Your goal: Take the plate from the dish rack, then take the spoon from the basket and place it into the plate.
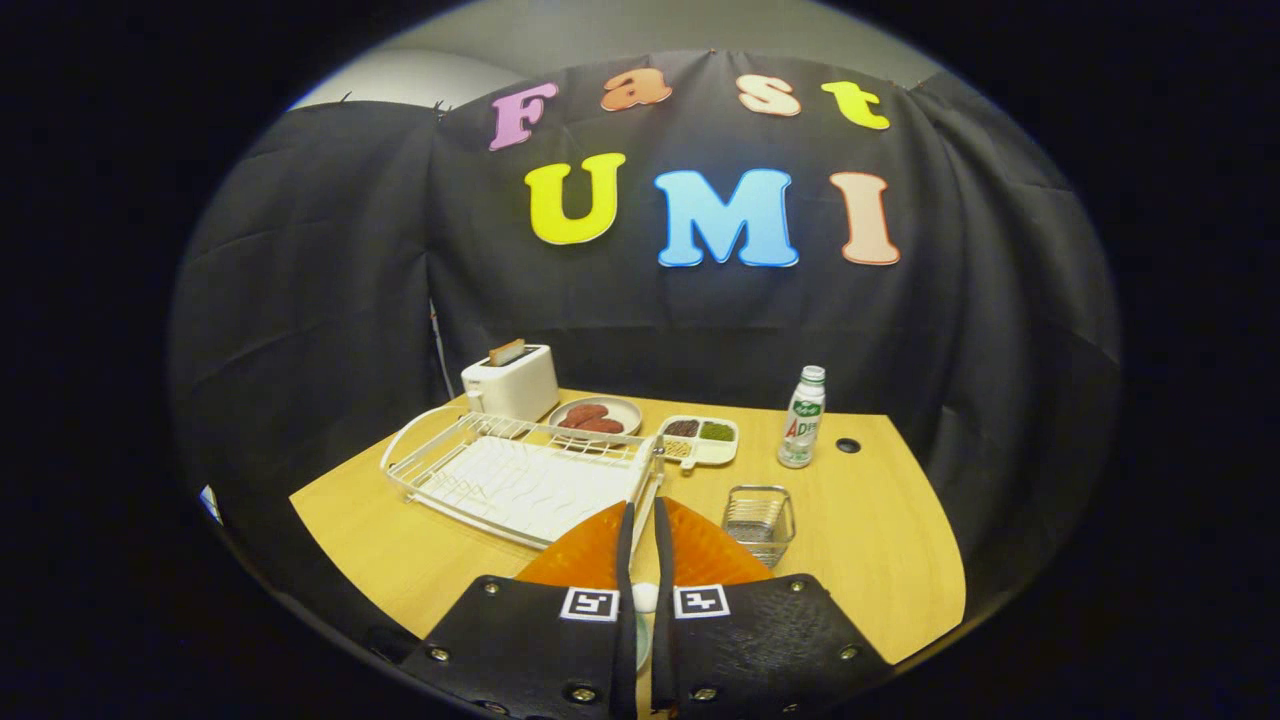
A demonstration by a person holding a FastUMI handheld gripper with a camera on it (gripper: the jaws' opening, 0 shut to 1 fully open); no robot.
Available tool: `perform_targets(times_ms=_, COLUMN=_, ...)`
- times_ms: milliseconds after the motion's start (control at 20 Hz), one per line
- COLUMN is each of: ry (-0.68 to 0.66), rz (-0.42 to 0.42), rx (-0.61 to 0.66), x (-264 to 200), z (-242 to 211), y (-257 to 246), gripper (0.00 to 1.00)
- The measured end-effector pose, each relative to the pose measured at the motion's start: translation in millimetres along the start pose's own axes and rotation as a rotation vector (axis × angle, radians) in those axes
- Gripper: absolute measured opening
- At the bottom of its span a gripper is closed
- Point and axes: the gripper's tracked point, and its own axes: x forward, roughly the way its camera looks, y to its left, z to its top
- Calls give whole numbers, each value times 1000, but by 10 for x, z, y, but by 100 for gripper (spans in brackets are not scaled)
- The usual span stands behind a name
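Spoon [647,520] between tongs [641,520], over plate [700,555]

**Black-draped booth around a wooden table**

A light wooden table [880,540] fills the booth floor area, its surface lit warmly and evenly from above. A small dark round hole [848,445] sits near the table's far right corner. Black cloth [330,300] hangs in loose folds behind the far edge and along both sides. Above the cloth, a pale grey wall [640,30] shows.
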Motion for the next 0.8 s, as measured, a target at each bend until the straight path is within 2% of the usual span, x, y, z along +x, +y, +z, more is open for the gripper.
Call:
perform_targets(times_ms=400, ry=119, rz=113, rx=-46, x=251, z=-391, y=452, gripper=6)
perform_targets(times_ms=800, ry=136, rz=186, rx=-85, x=433, z=-413, y=701, gripper=6)
